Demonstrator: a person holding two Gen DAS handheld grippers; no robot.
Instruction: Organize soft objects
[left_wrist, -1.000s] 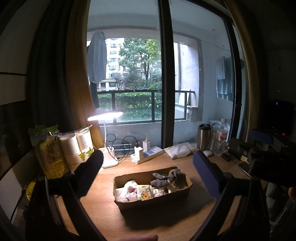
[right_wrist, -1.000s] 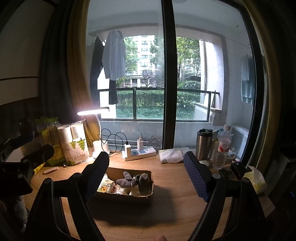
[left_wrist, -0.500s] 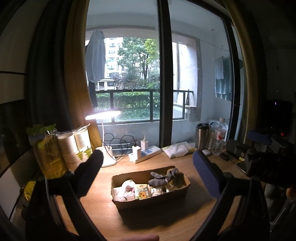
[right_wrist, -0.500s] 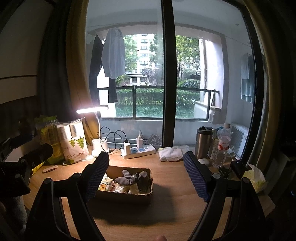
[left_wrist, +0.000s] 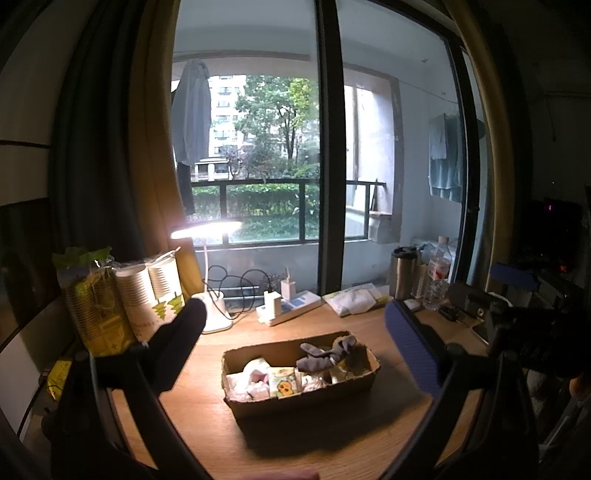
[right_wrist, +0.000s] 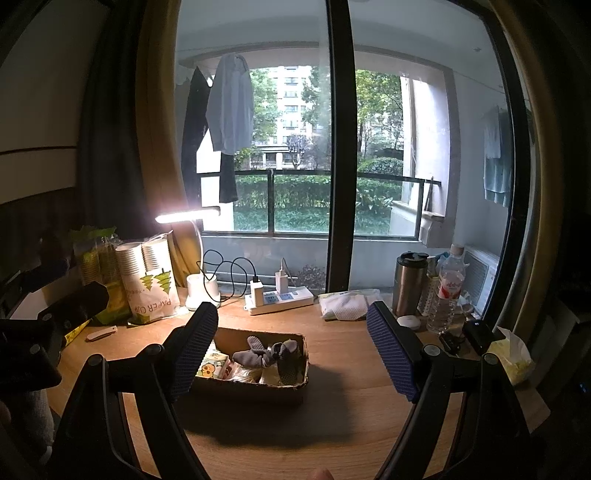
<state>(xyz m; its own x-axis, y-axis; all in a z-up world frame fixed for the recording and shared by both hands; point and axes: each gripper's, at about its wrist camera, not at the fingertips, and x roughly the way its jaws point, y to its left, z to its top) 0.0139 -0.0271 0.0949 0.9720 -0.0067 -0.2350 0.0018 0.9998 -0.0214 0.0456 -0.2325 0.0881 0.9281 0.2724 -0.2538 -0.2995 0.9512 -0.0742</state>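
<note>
A cardboard box (left_wrist: 303, 397) sits in the middle of the wooden desk and also shows in the right wrist view (right_wrist: 258, 387). It holds grey socks (left_wrist: 325, 356), a tissue pack with a cartoon face (left_wrist: 282, 384) and pale soft items. My left gripper (left_wrist: 295, 345) is open and empty, held above and short of the box. My right gripper (right_wrist: 293, 341) is open and empty, also short of the box. The right gripper shows at the right edge of the left wrist view (left_wrist: 517, 314).
A lit desk lamp (left_wrist: 207, 236), paper-cup packs (left_wrist: 147, 291), a power strip (left_wrist: 288, 308), a white cloth pack (left_wrist: 354, 299), a steel tumbler (right_wrist: 408, 284) and a water bottle (right_wrist: 448, 291) line the desk's back. A phone (right_wrist: 478, 336) and yellow tissue (right_wrist: 511, 356) lie right.
Both grippers have drifted slightly back and up; the box sits a little lower and more central in both views. Both stay open and empty.
</note>
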